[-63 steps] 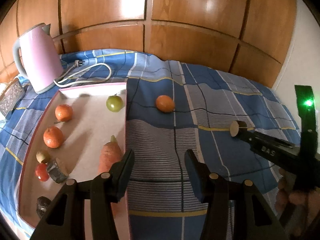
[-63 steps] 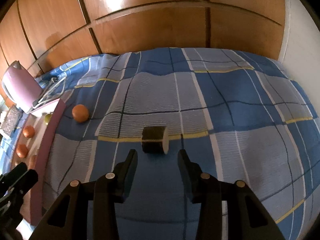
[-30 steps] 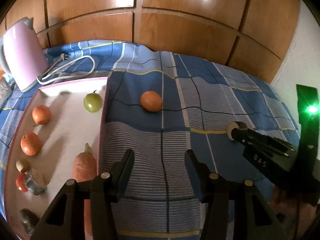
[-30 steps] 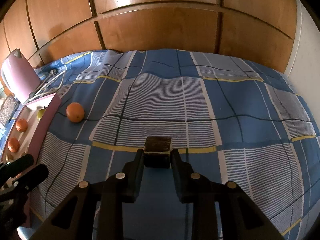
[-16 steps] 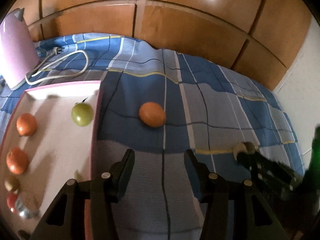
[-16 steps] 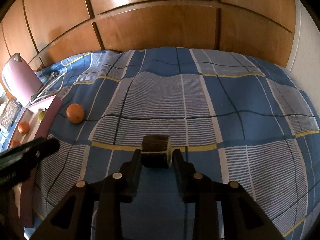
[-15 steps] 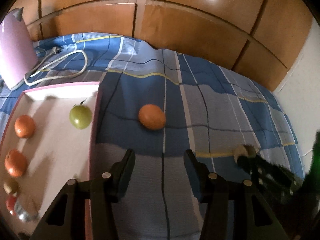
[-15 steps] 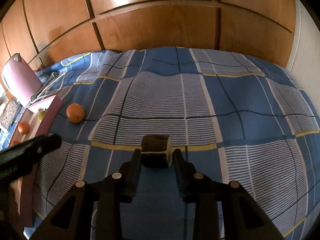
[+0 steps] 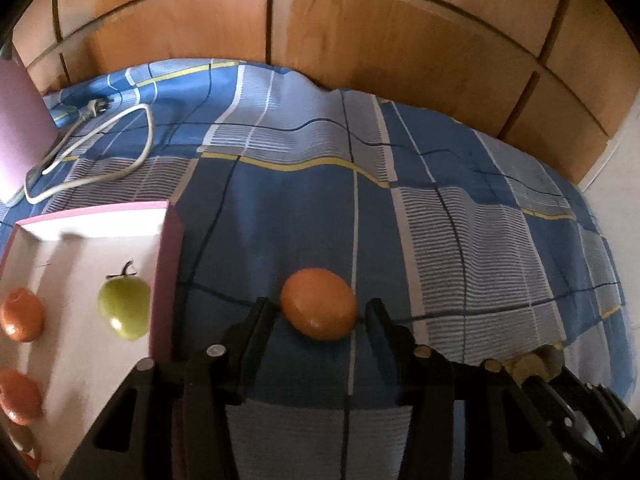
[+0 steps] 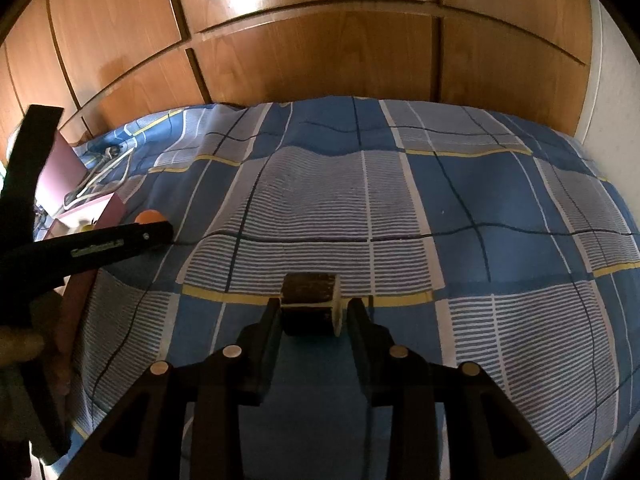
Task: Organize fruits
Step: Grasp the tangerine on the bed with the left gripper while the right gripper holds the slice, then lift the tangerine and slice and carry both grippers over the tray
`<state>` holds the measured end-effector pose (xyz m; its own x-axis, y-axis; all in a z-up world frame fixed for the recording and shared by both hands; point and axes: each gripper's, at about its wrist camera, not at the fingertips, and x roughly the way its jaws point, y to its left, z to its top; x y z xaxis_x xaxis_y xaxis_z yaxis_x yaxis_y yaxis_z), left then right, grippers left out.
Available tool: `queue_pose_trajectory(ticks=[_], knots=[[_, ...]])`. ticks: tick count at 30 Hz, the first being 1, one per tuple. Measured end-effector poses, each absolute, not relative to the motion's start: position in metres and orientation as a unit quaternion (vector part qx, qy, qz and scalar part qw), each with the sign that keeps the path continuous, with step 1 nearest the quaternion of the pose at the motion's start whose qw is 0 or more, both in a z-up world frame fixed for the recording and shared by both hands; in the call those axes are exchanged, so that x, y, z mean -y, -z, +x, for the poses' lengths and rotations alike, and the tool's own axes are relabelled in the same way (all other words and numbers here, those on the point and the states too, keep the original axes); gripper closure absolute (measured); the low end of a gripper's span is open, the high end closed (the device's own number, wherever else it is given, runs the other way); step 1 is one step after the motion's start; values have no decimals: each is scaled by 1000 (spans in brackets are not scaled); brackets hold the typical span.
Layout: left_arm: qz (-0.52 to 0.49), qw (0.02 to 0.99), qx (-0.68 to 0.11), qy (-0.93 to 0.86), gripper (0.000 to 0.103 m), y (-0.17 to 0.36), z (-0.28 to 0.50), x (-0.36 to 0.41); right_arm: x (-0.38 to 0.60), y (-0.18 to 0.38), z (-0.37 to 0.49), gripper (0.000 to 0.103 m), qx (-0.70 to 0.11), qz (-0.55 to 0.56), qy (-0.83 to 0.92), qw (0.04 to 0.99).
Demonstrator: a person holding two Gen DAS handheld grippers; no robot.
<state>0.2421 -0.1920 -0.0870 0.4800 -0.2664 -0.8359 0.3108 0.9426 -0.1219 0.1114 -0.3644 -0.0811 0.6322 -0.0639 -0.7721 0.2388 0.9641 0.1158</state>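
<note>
An orange fruit (image 9: 319,304) lies on the blue checked cloth (image 9: 460,220). My left gripper (image 9: 319,316) is open with a finger on each side of it, a small gap showing on both sides. A pink-rimmed white tray (image 9: 96,216) to the left holds a green fruit (image 9: 124,307) and two orange fruits (image 9: 20,318). My right gripper (image 10: 312,314) is shut on a dark cylindrical piece with a pale end (image 10: 310,308), held low over the cloth. The left gripper also shows in the right wrist view (image 10: 96,246), with the orange fruit (image 10: 146,216) partly hidden behind it.
A pink kettle (image 9: 18,140) and its white cord (image 9: 92,148) sit at the back left. Wooden wall panels (image 9: 360,40) stand behind the cloth. A white wall (image 10: 612,100) borders the right side. The right gripper's tip shows at the left wrist view's lower right (image 9: 528,366).
My left gripper has moved forward until its fingers flank the orange fruit. My right gripper closed on the dark cylinder about a second ago and still holds it.
</note>
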Motion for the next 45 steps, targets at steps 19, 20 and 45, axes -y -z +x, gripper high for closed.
queue_pose_trajectory(ticks=[19, 20, 45], knots=[[39, 876, -440, 193, 65, 85, 178, 195, 362, 78, 107, 76, -417, 103, 75, 900], [42, 878, -437, 191, 65, 85, 174, 195, 362, 78, 106, 76, -417, 103, 75, 900], [47, 885, -432, 168, 65, 93, 161, 193, 348, 79, 108, 76, -430, 60, 60, 899]])
